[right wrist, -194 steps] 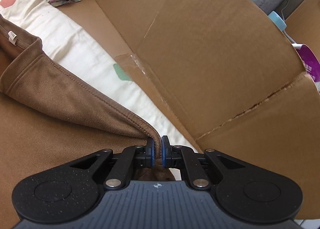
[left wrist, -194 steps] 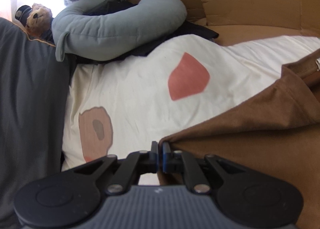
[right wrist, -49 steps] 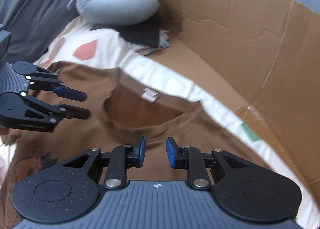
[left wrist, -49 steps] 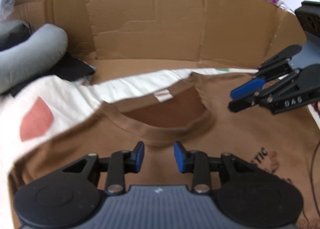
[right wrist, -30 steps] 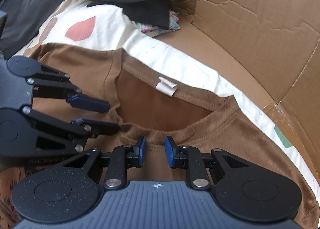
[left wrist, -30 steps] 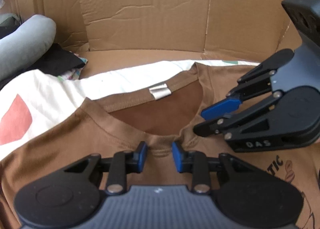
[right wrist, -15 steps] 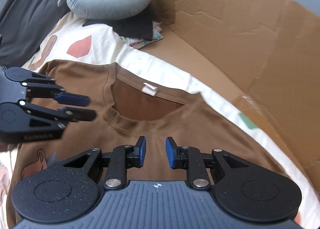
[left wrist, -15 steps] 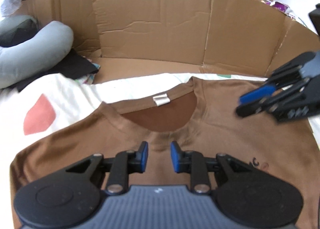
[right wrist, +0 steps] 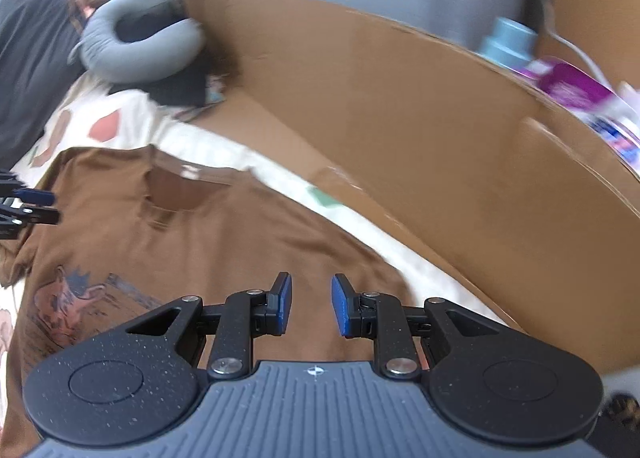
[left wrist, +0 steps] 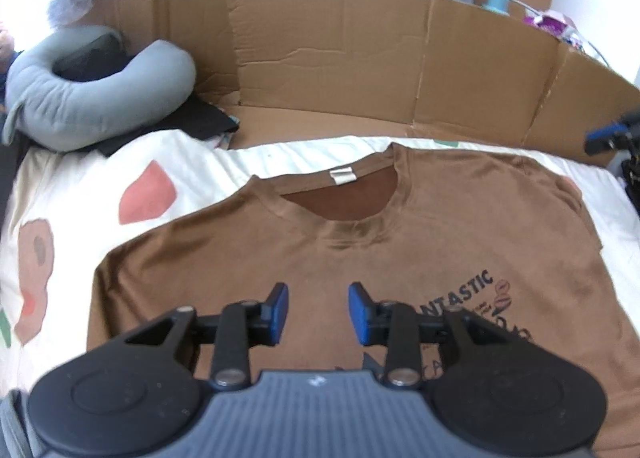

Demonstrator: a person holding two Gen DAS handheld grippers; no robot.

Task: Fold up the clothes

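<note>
Cardboard wall (left wrist: 340,57) behind patterned, seemingly quilted bedsheet (left wrist: 80,193)

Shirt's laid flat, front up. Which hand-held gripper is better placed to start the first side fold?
Probably the left hand-held gripper: in its view it hangs over the brown T-shirt's chest, jaws opening and empty. The right hand-held gripper, open and empty, sits over the opposite shoulder beside the cardboard wall; its view is blurred.

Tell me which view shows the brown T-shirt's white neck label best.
The left wrist view: the white neck label sits sharp and centred on the brown T-shirt. The right wrist view shows it only small and motion-blurred.
</note>
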